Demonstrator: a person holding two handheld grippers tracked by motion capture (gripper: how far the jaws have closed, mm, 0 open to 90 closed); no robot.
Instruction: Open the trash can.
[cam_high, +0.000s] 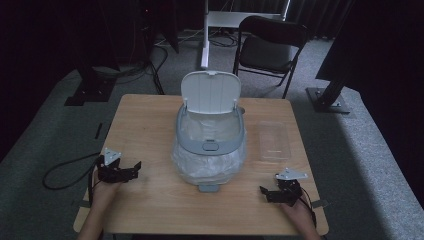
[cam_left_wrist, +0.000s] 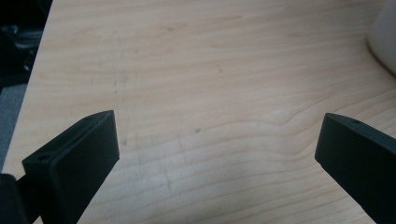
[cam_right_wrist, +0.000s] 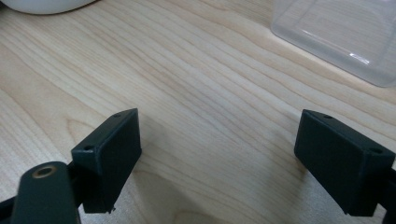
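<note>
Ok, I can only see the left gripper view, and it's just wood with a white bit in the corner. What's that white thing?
Observer: That's a small bin, lined with a clear bag, in the middle of the table.
Operator: Is its lid shut?
Observer: No, the white lid stands open at the back.
Operator: Is anything else on there?
Observer: Yes, a clear plastic box lies to the right of the bin.

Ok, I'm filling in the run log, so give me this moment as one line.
left gripper: open, empty, on table | right gripper: open, empty | bin: lid up, bag-lined | clear container: right of bin, untouched
</note>
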